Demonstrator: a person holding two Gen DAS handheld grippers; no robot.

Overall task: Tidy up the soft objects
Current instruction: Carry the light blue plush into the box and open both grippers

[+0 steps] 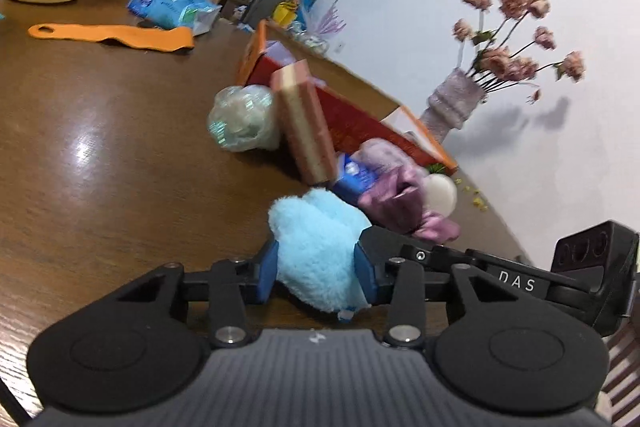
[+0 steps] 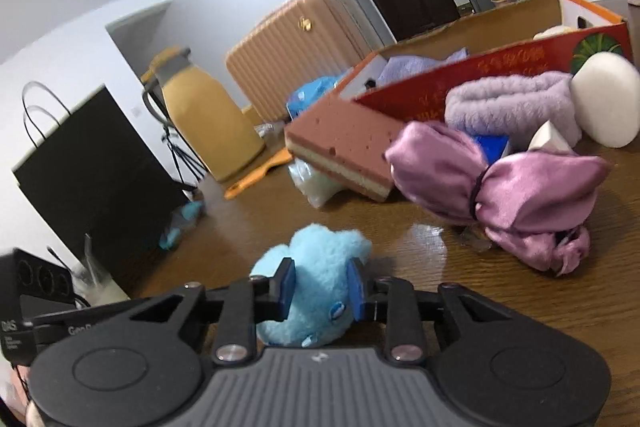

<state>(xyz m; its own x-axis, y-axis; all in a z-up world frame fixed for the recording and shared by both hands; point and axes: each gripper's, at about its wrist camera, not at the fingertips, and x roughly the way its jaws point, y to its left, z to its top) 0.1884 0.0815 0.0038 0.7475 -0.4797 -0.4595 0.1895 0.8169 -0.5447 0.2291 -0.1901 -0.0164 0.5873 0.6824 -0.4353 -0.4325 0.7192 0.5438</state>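
A fluffy light-blue plush toy (image 1: 316, 251) sits between the blue pads of my left gripper (image 1: 316, 273), which is shut on it just above the brown table (image 1: 100, 147). My right gripper (image 2: 320, 287) is shut on the same plush (image 2: 316, 279) from the other side. Ahead lie a pink layered sponge (image 1: 306, 123), a pink satin bow (image 2: 500, 187), a lilac fuzzy cloth (image 2: 508, 103), a white round pad (image 2: 606, 99) and a clear bag of fluff (image 1: 240, 119). They lean against an open red and orange box (image 2: 480, 71).
An orange strap (image 1: 112, 37), a blue tissue pack (image 1: 168, 3) and a yellow jug (image 2: 204, 115) are on the far table. A black paper bag (image 2: 88, 171) stands at the left. A vase of dried flowers (image 1: 452, 107) stands by the wall.
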